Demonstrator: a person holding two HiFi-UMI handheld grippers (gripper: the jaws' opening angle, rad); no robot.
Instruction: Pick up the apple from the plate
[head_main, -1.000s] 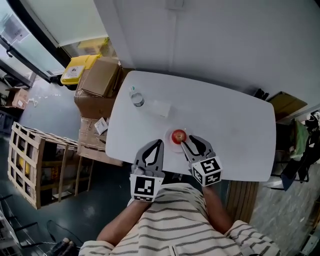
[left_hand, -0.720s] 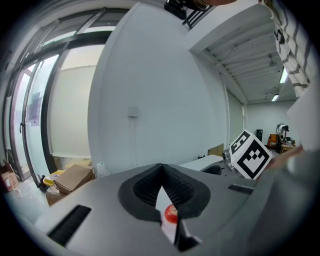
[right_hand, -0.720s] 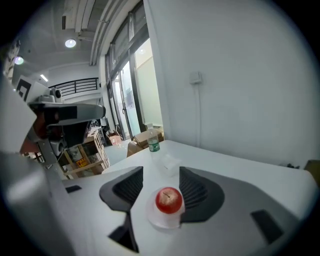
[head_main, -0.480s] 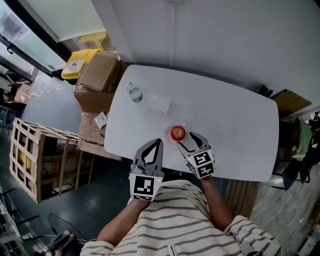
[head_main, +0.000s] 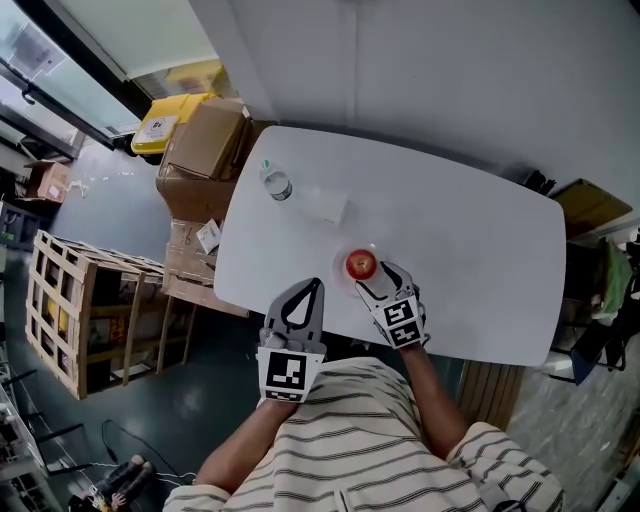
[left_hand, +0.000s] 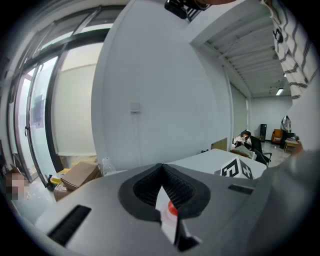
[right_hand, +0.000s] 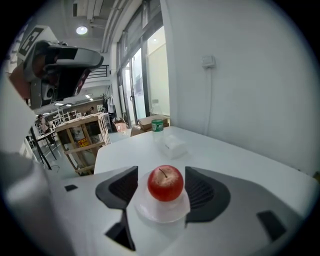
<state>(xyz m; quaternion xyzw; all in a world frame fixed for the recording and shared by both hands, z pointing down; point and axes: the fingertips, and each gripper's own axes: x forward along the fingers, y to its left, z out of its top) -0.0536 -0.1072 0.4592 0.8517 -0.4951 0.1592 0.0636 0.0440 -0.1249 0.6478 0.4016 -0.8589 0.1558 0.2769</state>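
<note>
A red apple (head_main: 361, 264) (right_hand: 165, 183) sits on a small white plate (head_main: 348, 282) (right_hand: 159, 211) near the front edge of the white table (head_main: 480, 250). My right gripper (head_main: 380, 282) (right_hand: 162, 189) is open and its jaws have just been opening. The apple stands between its dark pads (right_hand: 201, 190), which flank it low over the plate without pressing. My left gripper (head_main: 315, 288) (left_hand: 161, 168) is shut and empty, just left of the plate at the table's edge. Through the slit between its jaws a sliver of the apple (left_hand: 172, 209) shows.
A water bottle (head_main: 275, 186) (right_hand: 157, 127) and a small white box (head_main: 326, 207) (right_hand: 175, 145) stand at the table's far left. Cardboard boxes (head_main: 205, 150), a yellow bin (head_main: 165, 124) and a wooden crate (head_main: 80, 320) stand on the floor to the left.
The right gripper has sunk toward the table and come forward, its jaws spreading wider, so it now straddles the apple. The left gripper has hardly moved.
</note>
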